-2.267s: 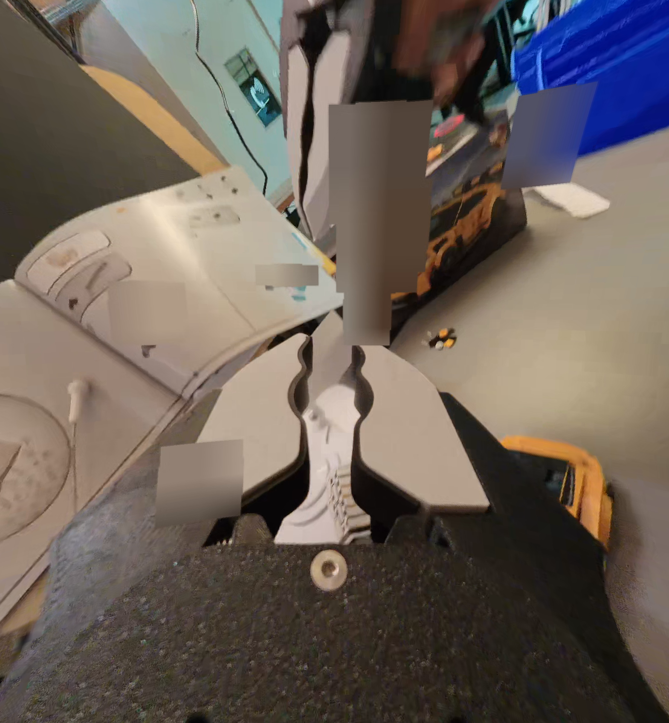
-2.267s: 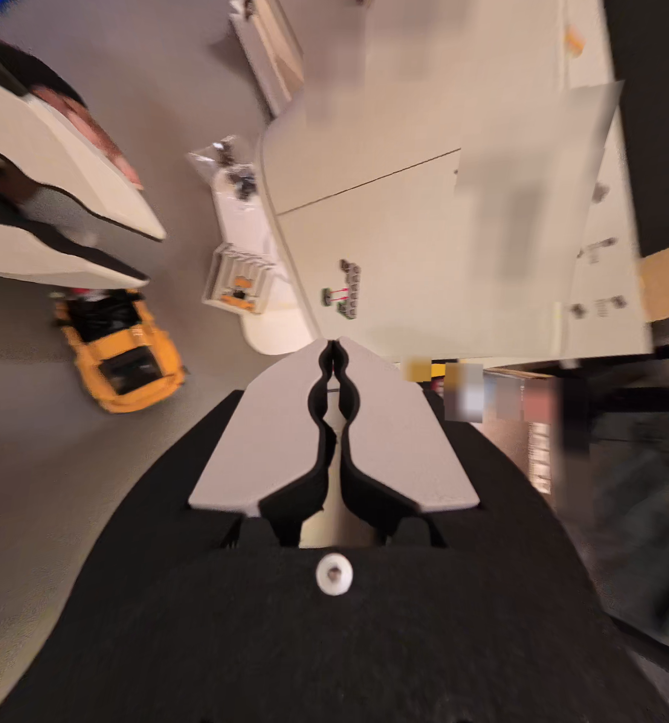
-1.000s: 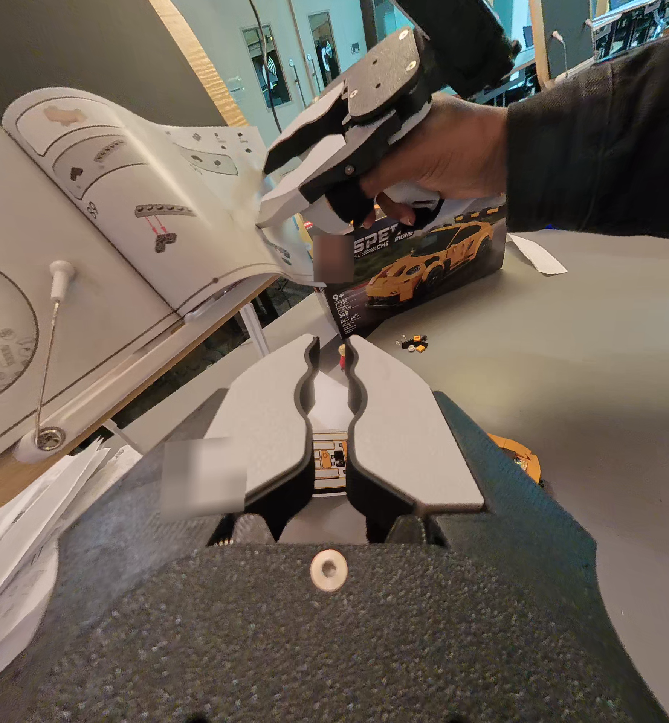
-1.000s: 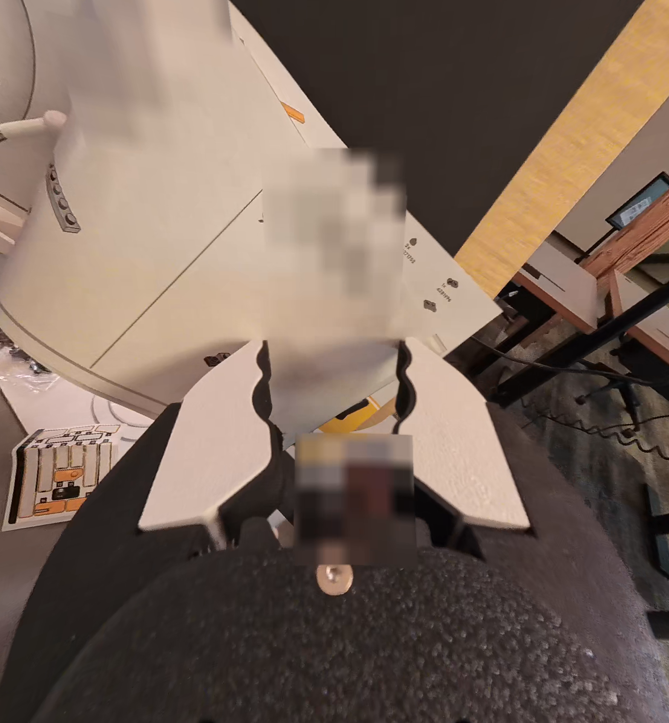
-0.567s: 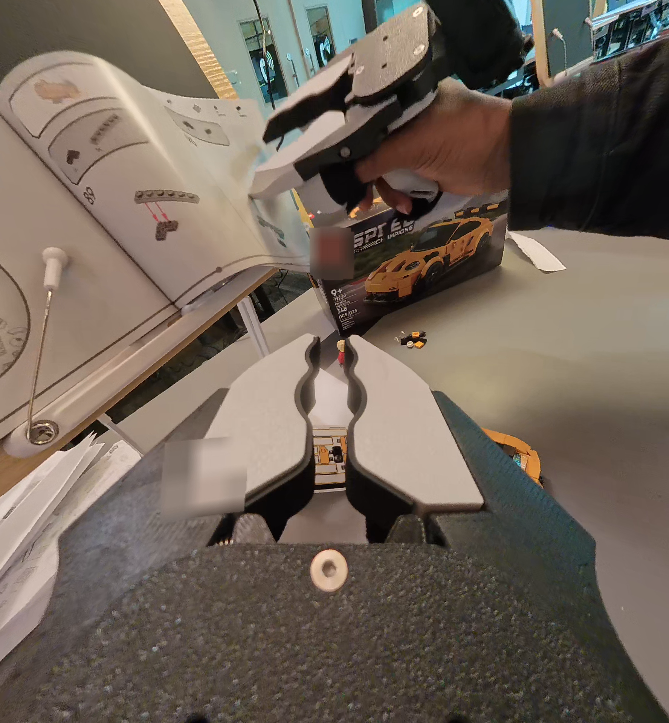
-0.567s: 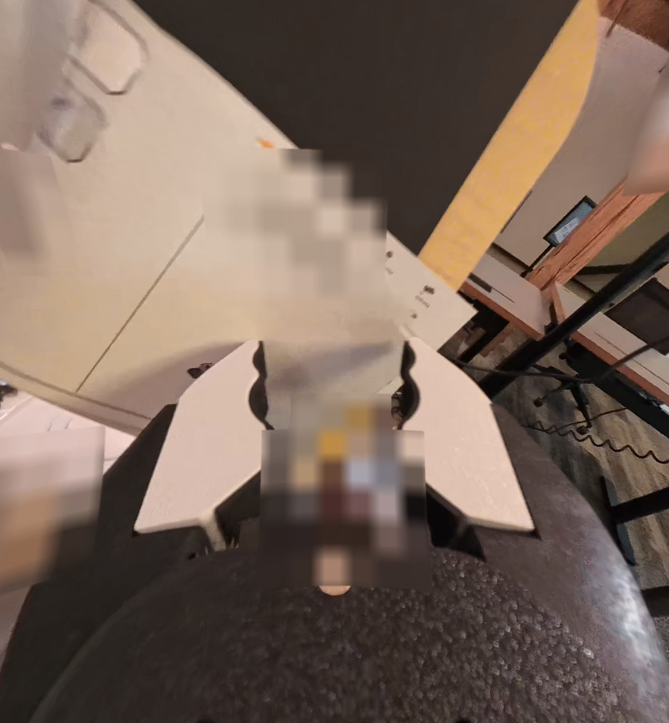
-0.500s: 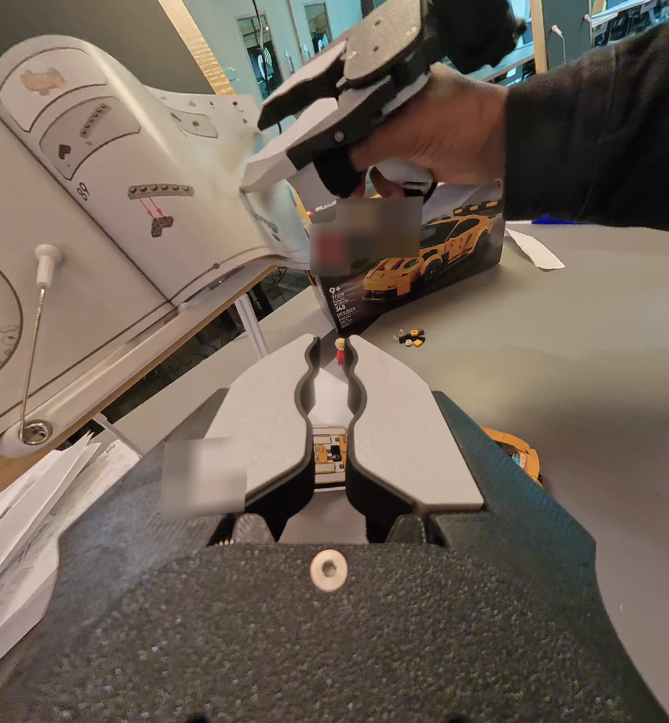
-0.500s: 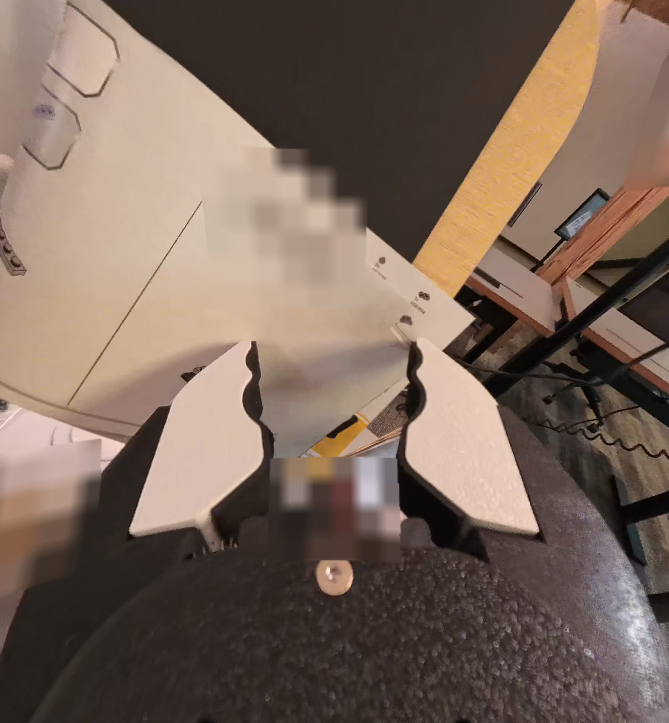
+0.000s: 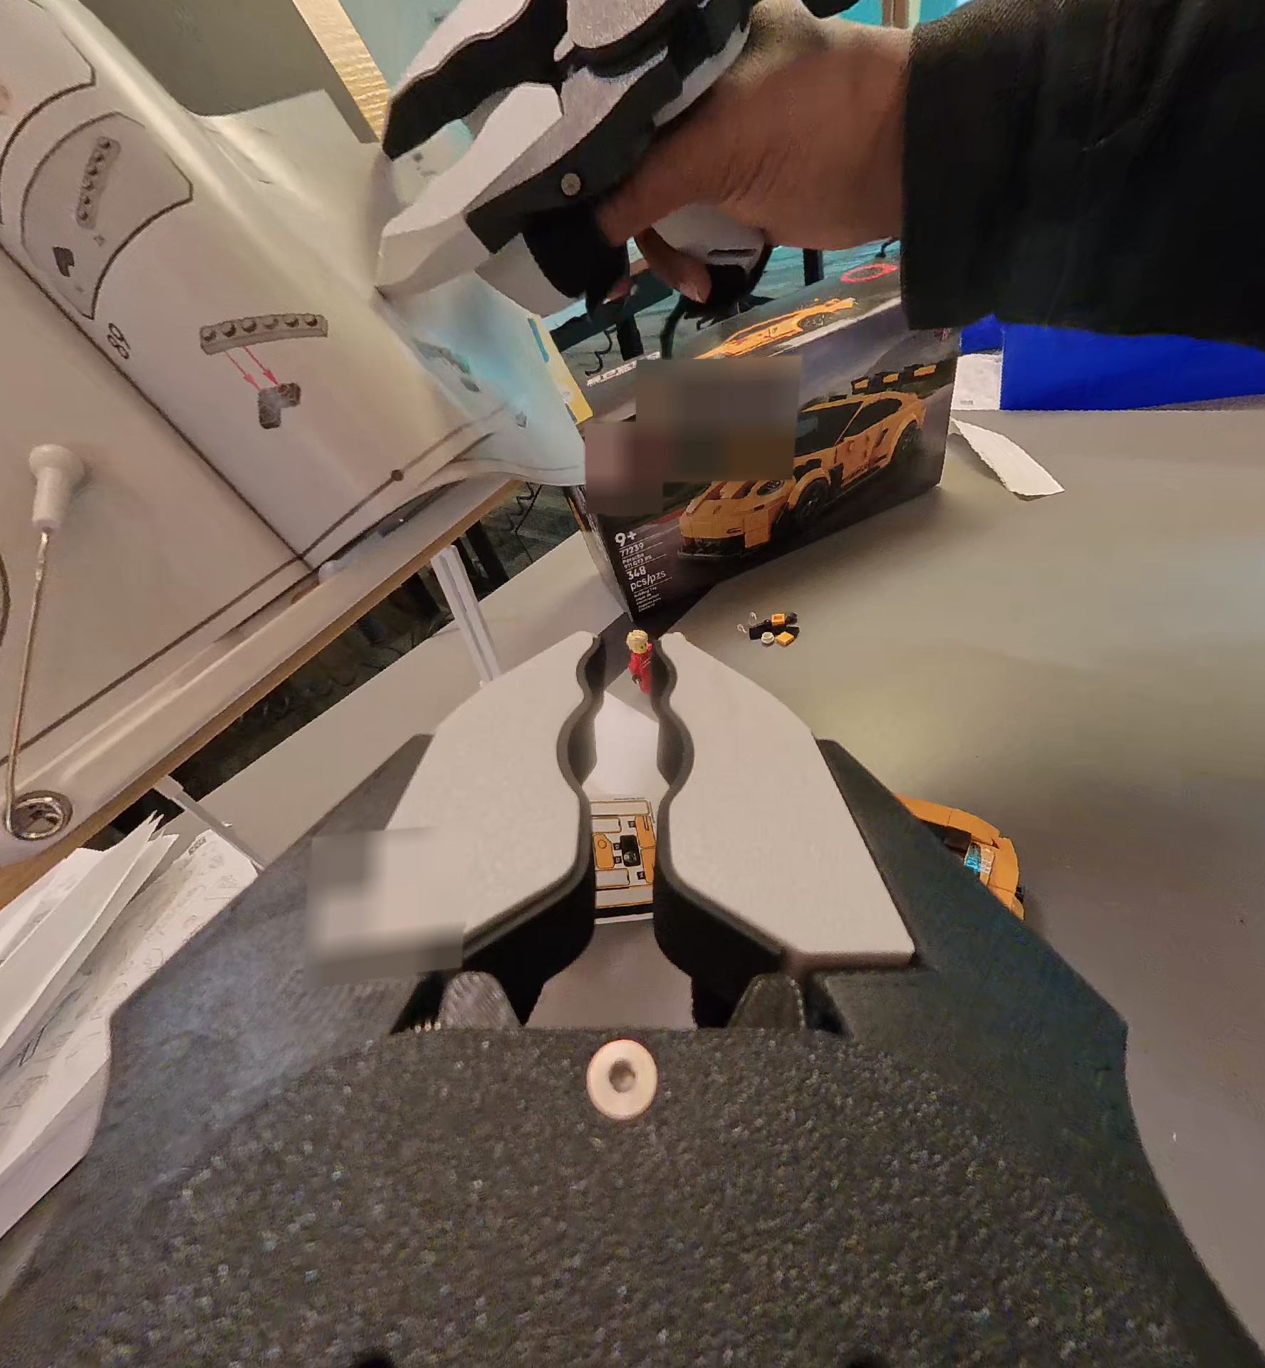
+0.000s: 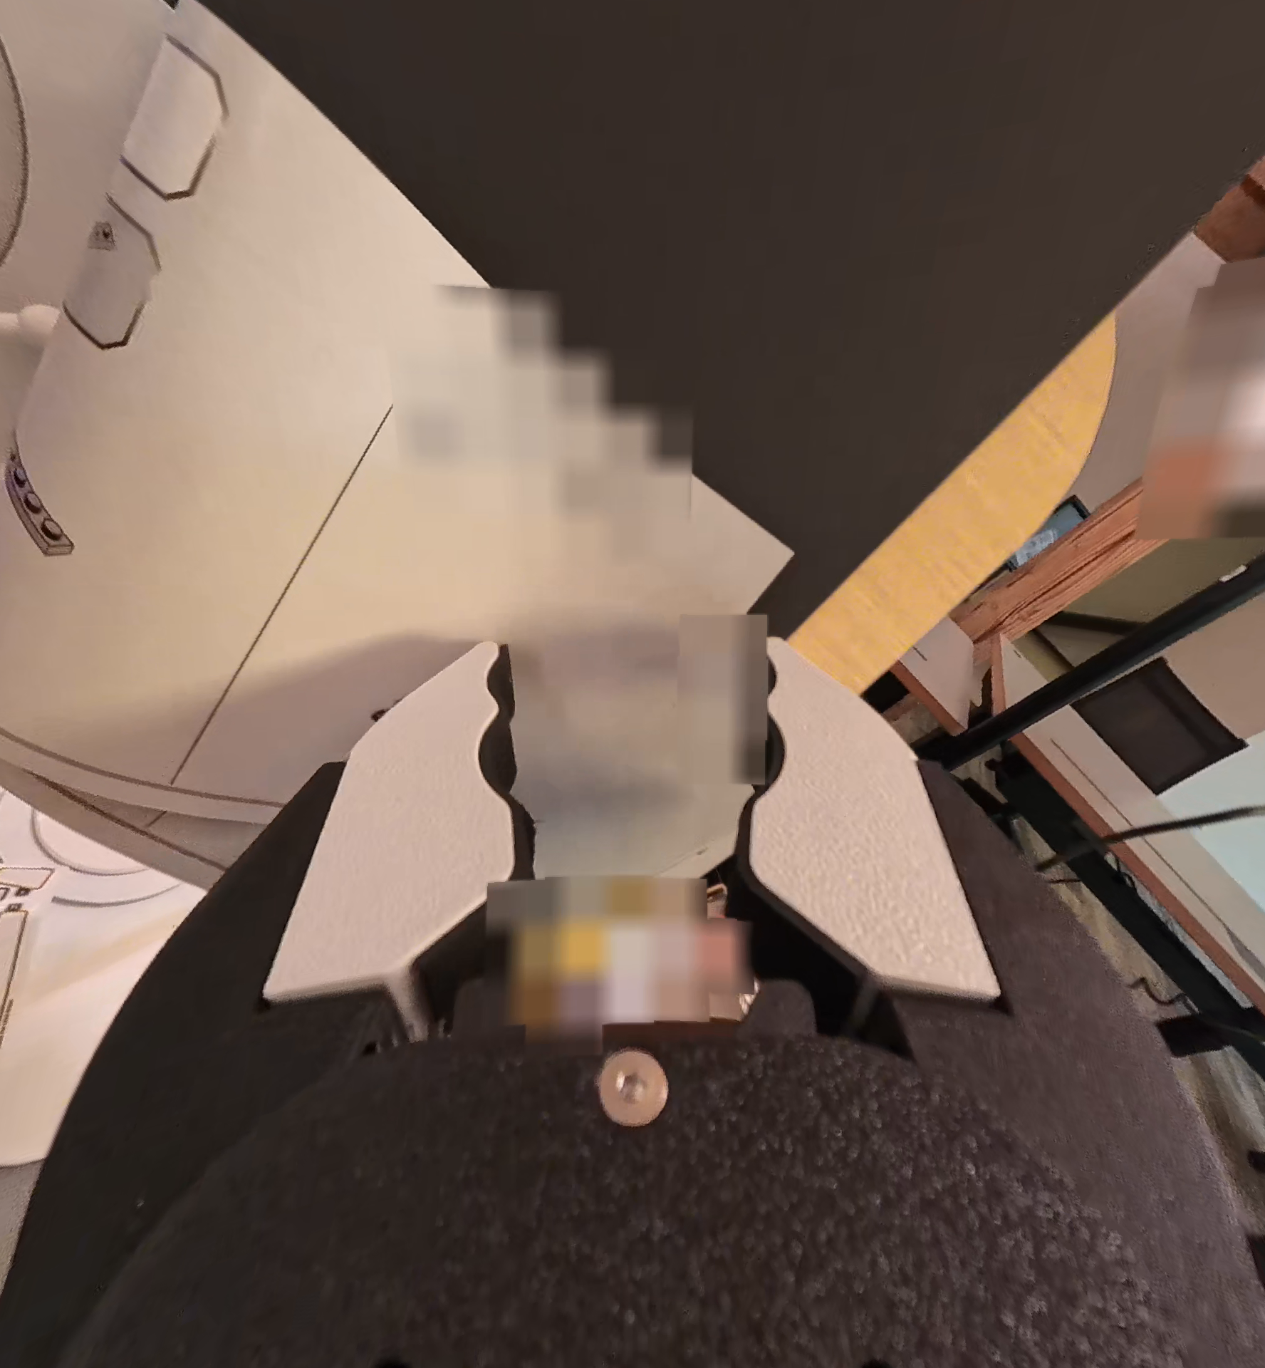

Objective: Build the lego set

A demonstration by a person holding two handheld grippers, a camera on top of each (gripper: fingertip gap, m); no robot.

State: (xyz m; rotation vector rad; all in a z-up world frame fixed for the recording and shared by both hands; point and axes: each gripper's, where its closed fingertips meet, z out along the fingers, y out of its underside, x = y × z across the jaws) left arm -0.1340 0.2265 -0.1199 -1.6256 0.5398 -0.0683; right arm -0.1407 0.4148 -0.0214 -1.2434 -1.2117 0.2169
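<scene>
- While I've got the left wrist view up: my left gripper point(image 9: 626, 651) hangs low over the grey table point(image 9: 1059, 666) with its jaws nearly together, only a thin gap, nothing between them. Through that gap I see a sticker sheet point(image 9: 622, 851) lying flat and a little red minifigure point(image 9: 640, 659) standing just past the tips.
- Same view, the yellow lego car point(image 9: 977, 851) sits on the table just right of the gripper body, mostly hidden. A few loose pieces point(image 9: 771, 629) lie near the set box point(image 9: 800, 474).
- Up top, the right gripper point(image 9: 393, 215) is at the corner of a page in the instruction booklet point(image 9: 208, 385), which leans on a stand.
- Right wrist view: the right gripper point(image 10: 633, 659) has its jaws spread wide, the page corner point(image 10: 733, 555) lying between them. Can't tell if a finger actually touches the paper, that part is blurred.
- My take: the page is thin, floppy and easy to crease, so I'd pinch only the free corner, gently. The car looks light but clip-together, so I'd grab it across the body sides.
</scene>
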